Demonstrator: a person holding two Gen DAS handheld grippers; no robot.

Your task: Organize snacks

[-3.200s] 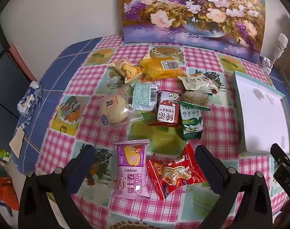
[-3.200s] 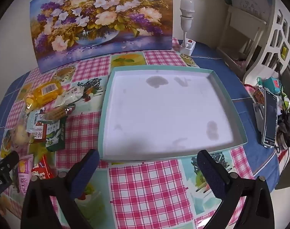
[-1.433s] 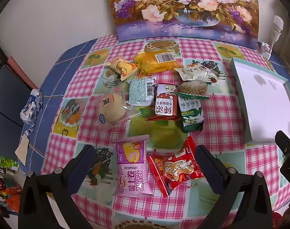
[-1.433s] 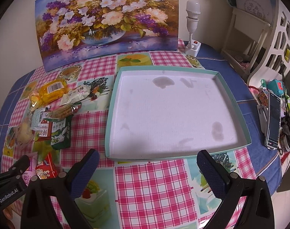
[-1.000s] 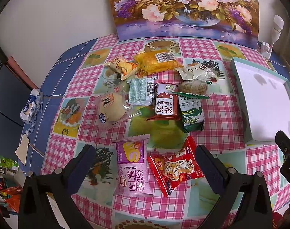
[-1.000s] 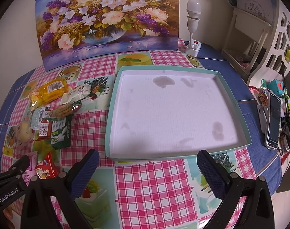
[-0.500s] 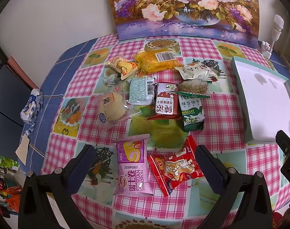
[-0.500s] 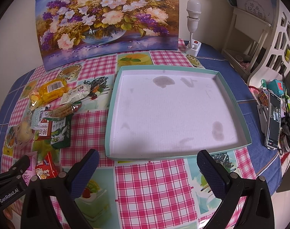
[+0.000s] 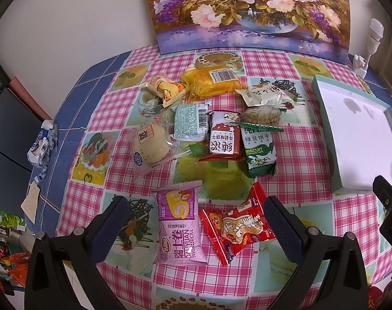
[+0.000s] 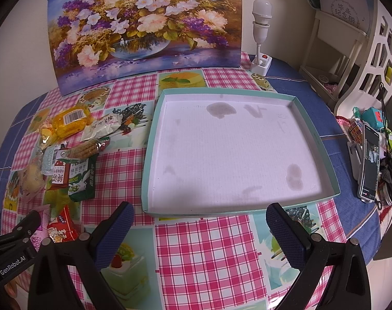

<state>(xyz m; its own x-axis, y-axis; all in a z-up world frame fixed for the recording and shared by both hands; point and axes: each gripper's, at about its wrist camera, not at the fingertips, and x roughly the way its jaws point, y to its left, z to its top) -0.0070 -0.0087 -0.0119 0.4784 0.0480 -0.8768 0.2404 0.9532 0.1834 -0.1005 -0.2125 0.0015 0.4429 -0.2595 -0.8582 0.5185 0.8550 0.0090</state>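
Both tools released above a snack-strewn surface

The left tool [image 9: 196, 222] hangs spread wide and grasps nothing; between its fingers lie the pink Swiss roll packet [image 9: 179, 222] and, just beside it at 3 o'clock, the red peanut packet [image 9: 241, 223]. Toward 12 o'clock sit the green biscuit packet [image 9: 259, 149], the red-and-white packet [image 9: 221, 138], the clear-wrapped bun [image 9: 150, 143] and the yellow packet [image 9: 211, 81]. The right tool [image 10: 200, 228] is likewise spread wide and unladen over the checked surface [image 10: 206, 255], with the teal-rimmed tray [image 10: 331, 170] at its 12 o'clock, no snacks in it.
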